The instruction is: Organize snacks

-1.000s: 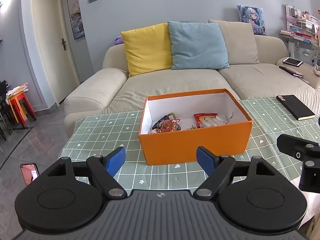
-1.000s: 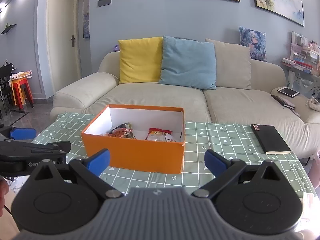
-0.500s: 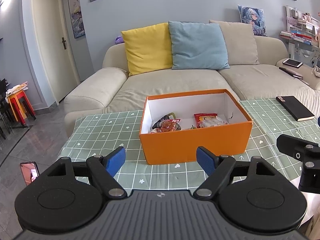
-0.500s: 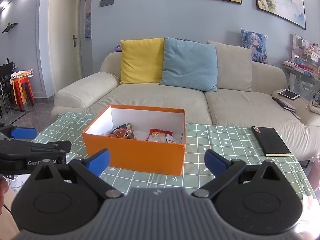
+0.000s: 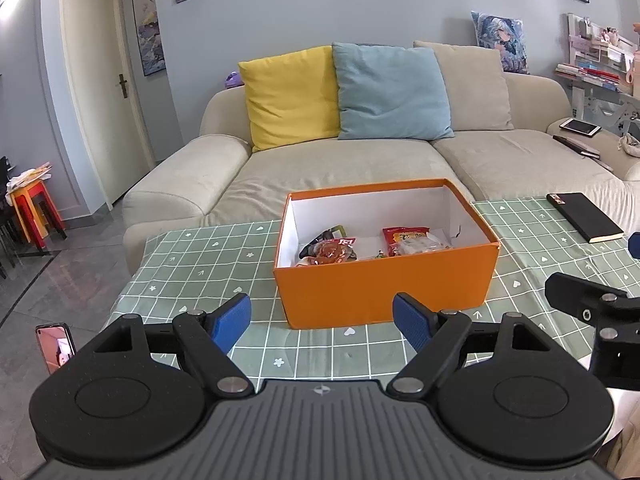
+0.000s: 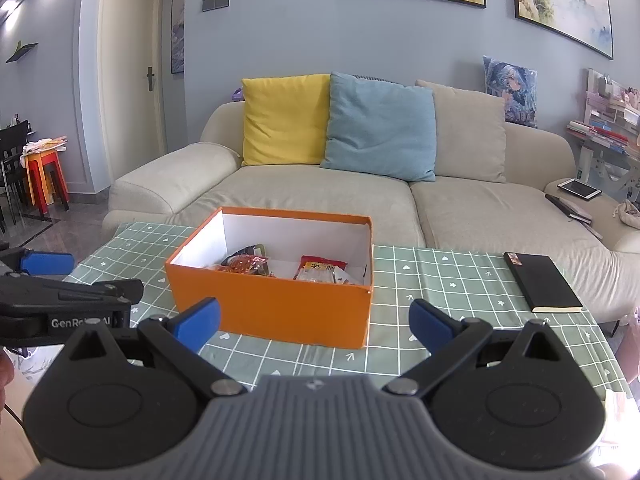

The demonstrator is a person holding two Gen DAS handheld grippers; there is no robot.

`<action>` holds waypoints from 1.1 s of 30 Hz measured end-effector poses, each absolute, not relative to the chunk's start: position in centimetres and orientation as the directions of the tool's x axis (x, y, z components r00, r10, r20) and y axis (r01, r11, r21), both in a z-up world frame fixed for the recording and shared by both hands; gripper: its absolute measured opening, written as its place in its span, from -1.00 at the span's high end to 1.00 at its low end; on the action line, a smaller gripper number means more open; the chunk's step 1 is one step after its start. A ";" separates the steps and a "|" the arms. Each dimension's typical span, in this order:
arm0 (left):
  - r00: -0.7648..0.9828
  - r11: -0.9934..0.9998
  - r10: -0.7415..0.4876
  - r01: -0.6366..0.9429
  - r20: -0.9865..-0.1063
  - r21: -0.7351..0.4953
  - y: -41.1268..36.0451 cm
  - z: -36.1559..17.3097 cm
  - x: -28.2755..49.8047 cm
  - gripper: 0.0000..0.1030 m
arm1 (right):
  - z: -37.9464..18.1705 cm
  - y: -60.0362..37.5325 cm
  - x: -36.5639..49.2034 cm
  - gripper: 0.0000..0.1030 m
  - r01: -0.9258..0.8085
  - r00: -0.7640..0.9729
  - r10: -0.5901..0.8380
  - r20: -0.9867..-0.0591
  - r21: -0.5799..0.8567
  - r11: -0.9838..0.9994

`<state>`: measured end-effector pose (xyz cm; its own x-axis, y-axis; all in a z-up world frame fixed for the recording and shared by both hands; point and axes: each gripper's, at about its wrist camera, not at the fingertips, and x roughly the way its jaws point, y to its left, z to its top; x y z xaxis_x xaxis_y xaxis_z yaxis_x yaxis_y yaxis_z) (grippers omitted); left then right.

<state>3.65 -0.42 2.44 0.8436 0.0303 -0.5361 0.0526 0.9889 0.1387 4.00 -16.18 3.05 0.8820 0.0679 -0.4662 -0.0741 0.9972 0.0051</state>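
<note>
So the orange box (image 5: 386, 284) sits mid-table on the green checked tablecloth (image 5: 200, 256), lid off; snack packets (image 5: 414, 240) lie inside on its floor, a dark-and-red one (image 5: 328, 250) to the left; left gripper (image 5: 322, 320) and right gripper (image 6: 314, 320) both hang spread wide, holding nothing, just short of the box; black notebook (image 6: 540, 286) lies off to the right.

Orange box (image 5: 384, 284) with white inside, green white-grid tablecloth (image 5: 200, 264), yellow cushion (image 5: 290, 96), blue cushion (image 5: 390, 92), black notebook (image 5: 584, 216)
</note>
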 end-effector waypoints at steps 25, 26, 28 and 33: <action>0.851 0.989 0.030 0.049 -0.525 0.136 -0.1 2.9 3.6 -0.83 | 2.8 -16.2 4.1 -0.89 -0.077 0.879 0.069 -0.472 0.003 0.997; 0.850 0.989 0.029 0.050 -0.525 0.136 -0.1 2.9 3.6 -0.83 | 2.9 -16.2 4.1 -0.89 -0.076 0.878 0.069 -0.473 0.004 0.997; 0.850 0.990 0.029 0.050 -0.526 0.134 -0.1 2.9 3.6 -0.83 | 2.9 -16.3 4.1 -0.89 -0.076 0.878 0.069 -0.474 0.003 0.997; 0.849 0.989 0.033 0.048 -0.527 0.139 -0.2 2.8 3.7 -0.83 | 2.9 -16.2 4.2 -0.90 -0.081 0.877 0.073 -0.475 0.003 0.997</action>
